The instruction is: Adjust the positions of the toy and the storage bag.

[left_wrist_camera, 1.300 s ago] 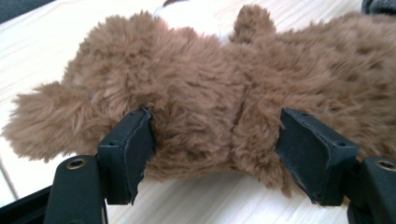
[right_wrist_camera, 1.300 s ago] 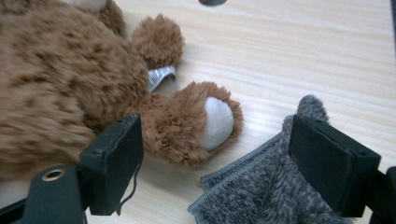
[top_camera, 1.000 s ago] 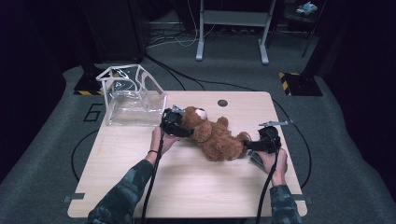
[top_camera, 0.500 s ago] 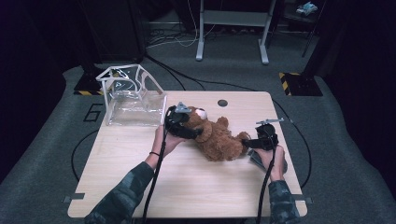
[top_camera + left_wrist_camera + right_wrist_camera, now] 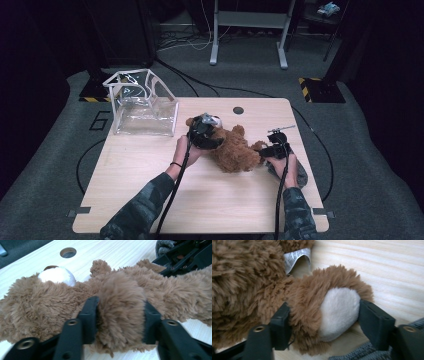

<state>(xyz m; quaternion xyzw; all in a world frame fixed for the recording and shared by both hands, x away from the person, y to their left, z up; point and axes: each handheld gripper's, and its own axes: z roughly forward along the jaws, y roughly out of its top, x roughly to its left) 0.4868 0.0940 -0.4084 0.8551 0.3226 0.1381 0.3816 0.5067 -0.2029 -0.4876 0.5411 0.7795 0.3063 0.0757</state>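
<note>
1. Teddy bear [image 5: 232,147] lay on its side on the wooden table [image 5: 150,200], a little right of centre, head toward the clear plastic bin [image 5: 142,107] at the back-left corner.
2. Change over the last second: both pairs of jaws had just been closing. A second before, the grippers sat at the bear's two ends with jaws wider; by this moment each had a limb between its jaws.
3. Left gripper [image 5: 120,320]: clenched on a brown furry limb, an arm by the look of it, fur bulging between the pads.
4. Right gripper [image 5: 323,322]: clamped on a foot, white sole [image 5: 339,311] facing the camera, pads pressed into either side.
5. Judgement: two-point grasp made; a lift toward the bin seemed the likely next step.
6. High view gave the layout: bear, bin, both forearms, and the bin well apart from the bear.
7. Gripper views gave the contact itself, which the high view blurred. Right gripper view also showed a sewn-in label [image 5: 295,258]; left gripper view showed the white muzzle [image 5: 57,276] and the table's cable hole [image 5: 68,252].
</note>
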